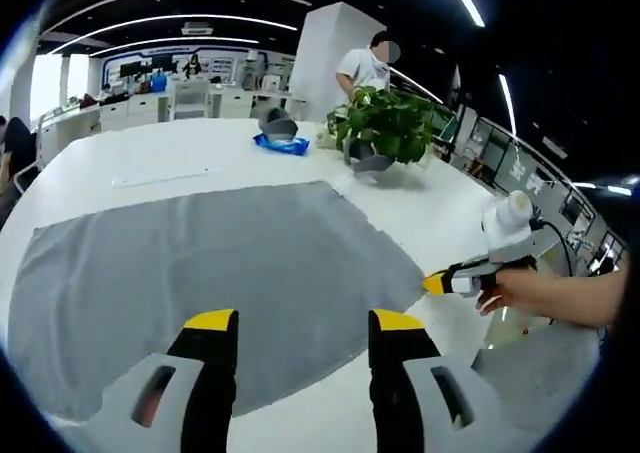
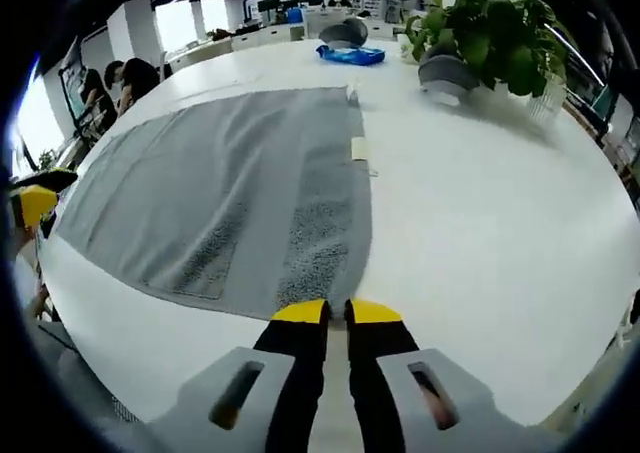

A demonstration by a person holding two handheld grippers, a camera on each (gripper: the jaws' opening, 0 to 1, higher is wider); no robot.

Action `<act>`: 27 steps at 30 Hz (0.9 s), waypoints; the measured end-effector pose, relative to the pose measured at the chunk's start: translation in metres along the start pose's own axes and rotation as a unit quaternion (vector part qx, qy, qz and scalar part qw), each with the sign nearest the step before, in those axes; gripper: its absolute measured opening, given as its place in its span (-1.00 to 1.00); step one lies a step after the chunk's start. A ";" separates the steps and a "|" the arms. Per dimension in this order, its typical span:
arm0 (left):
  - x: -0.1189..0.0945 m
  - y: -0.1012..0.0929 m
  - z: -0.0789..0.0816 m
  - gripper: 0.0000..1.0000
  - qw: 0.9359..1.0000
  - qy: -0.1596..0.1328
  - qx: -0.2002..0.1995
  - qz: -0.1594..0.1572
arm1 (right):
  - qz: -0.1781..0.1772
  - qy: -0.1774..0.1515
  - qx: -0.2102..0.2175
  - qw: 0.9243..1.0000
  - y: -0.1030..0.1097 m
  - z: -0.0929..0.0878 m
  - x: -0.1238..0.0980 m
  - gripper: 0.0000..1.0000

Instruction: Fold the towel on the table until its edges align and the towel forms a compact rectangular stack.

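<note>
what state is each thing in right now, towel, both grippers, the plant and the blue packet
towel: spread flat on the white table, unfolded
left gripper: jaws open, over the towel's near edge
right gripper: jaws nearly closed at a towel corner; whether it pinches cloth is unclear
potted plant: upright, off the towel
blue packet: lying flat at the far side
</note>
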State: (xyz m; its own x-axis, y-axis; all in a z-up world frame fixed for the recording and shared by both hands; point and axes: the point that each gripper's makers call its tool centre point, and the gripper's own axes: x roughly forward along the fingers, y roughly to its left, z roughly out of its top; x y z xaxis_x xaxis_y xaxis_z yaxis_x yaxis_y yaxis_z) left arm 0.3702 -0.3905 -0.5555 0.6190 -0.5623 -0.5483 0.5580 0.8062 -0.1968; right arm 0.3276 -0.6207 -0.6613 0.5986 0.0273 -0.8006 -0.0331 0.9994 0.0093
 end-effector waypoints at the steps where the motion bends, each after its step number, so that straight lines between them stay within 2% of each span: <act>1: 0.005 -0.002 0.006 0.07 1.000 -0.002 0.007 -0.006 | 0.000 0.001 -0.002 1.000 0.001 0.000 0.000 -0.92; 4: 0.024 -0.009 0.035 0.06 0.999 -0.013 0.041 -0.021 | -0.002 0.004 -0.006 1.000 0.001 0.000 0.001 -0.93; 8: 0.047 -0.015 0.070 0.05 0.997 -0.025 0.063 -0.029 | 0.000 0.009 -0.011 1.000 0.000 0.000 0.001 -0.94; 15: 0.096 -0.027 0.112 0.06 0.994 -0.051 0.079 -0.049 | 0.004 0.013 -0.012 1.000 0.001 0.000 0.002 -0.94; 19: 0.119 -0.028 0.125 0.09 0.993 -0.065 0.086 -0.048 | 0.007 0.014 -0.008 1.000 0.000 0.000 0.001 -0.94; 27: 0.170 -0.030 0.128 0.09 0.994 -0.068 0.069 -0.057 | 0.008 0.019 -0.009 1.000 0.000 -0.001 0.002 -0.94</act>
State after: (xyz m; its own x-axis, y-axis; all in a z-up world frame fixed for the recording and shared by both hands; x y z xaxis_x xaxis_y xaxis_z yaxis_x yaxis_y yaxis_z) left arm 0.5297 -0.5342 -0.5385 0.6116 -0.6756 -0.4117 0.6931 0.7085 -0.1331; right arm 0.3280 -0.6208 -0.6631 0.5678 0.0419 -0.8221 -0.0563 0.9983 0.0120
